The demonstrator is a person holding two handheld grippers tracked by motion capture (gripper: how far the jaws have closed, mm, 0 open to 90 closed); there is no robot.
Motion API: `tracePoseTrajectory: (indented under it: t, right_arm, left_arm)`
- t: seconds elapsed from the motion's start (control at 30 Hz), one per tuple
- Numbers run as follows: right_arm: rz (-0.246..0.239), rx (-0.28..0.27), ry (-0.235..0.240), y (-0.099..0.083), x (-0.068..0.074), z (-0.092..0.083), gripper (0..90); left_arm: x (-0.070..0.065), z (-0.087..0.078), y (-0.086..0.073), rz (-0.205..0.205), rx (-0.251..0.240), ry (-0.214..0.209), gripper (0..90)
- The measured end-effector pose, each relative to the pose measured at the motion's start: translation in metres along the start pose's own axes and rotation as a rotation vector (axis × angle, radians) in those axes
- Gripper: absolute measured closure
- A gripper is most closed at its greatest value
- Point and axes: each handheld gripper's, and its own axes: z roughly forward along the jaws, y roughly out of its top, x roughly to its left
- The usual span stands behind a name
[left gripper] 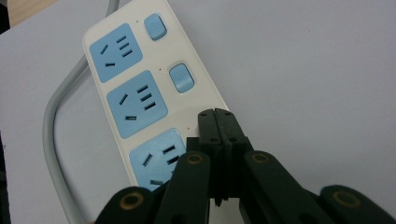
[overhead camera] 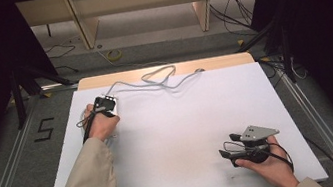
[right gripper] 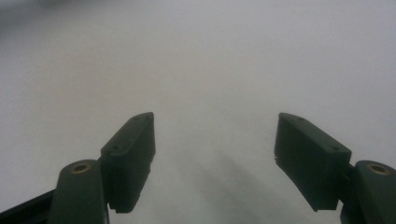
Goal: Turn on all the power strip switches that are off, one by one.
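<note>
A white power strip (left gripper: 140, 84) with three blue sockets and blue switches lies at the table's far left (overhead camera: 111, 102). Its grey cable (overhead camera: 152, 83) loops along the back edge. My left gripper (left gripper: 216, 116) is shut with nothing between the jaws. Its tips sit at the strip's near end, over the spot beside the nearest socket; whether they touch it I cannot tell. In the high view the left gripper (overhead camera: 100, 105) rests at the strip. My right gripper (right gripper: 215, 130) is open over bare white table, near the front right (overhead camera: 227, 145).
The white table (overhead camera: 184, 121) has a wooden strip along its back edge. A black "5" (overhead camera: 44, 129) marks the floor at the left. Metal rails run along both sides, and loose cables (overhead camera: 238, 16) lie on the floor beyond, by a wooden shelf.
</note>
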Motion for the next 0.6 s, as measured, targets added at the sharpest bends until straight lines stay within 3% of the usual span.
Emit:
tracePoseTrajectory:
  t: [0.6]
  right_arm:
    - [-0.002, 0.002, 0.0, 0.0001, -0.0004, -0.0004, 30.2]
  left_arm:
    - [0.0033, -0.0003, -0.0004, -0.015, -0.004, -0.022, 90.0]
